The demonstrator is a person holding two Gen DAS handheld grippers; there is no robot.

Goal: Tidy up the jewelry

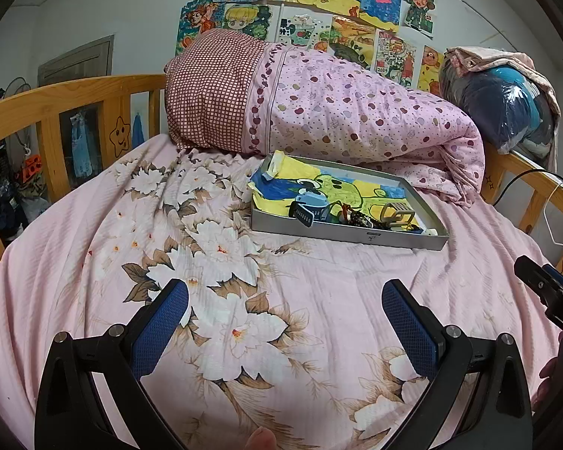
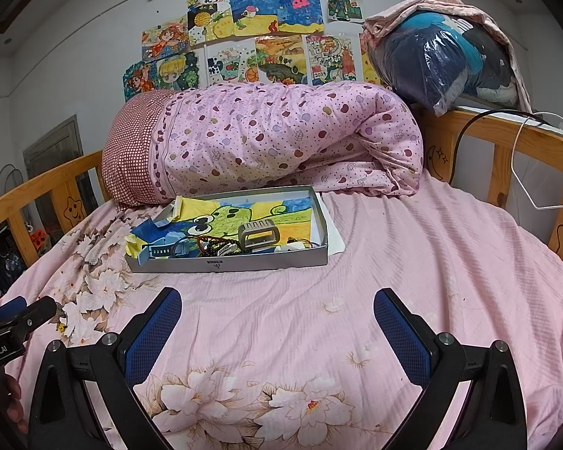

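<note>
The left tongs [image 1: 285, 322] hang over the bed with their blue-padded fingers [image 1: 161, 326] spread wide and nothing between them. The right tongs [image 2: 277, 332] are spread just as wide and carry nothing either. Each pair shows at the edge of the other's view: the right tongs at the right edge of the left wrist view, the left tongs at the left edge of the right wrist view, so the two hang side by side and apart.

Under both lies a pink bedsheet [image 2: 413, 262] printed with large white flowers. Further up the bed, well apart from both tongs, sits a shallow grey metal tray [image 2: 266, 258] lined with a child's crayon drawing [image 2: 244, 213]. The jewelry is bunched at the tray's near edge: a blue watch [image 2: 165, 251] toward the left, a tangle of dark beads [image 2: 214, 247] in the middle, and a tan watch band [image 2: 259, 234] standing up just right of the beads. Small pale bits lie at the near right corner, too small to tell what they are.

Behind the tray, close against its far side, lies a rolled pink quilt [image 2: 281, 138] with a red checked end. A wooden bed rail [image 2: 506, 138] runs round the mattress, and a plastic-wrapped bundle [image 2: 443, 60] rests on its right corner. Colourful drawings [image 2: 259, 18] are stuck on the wall above.
</note>
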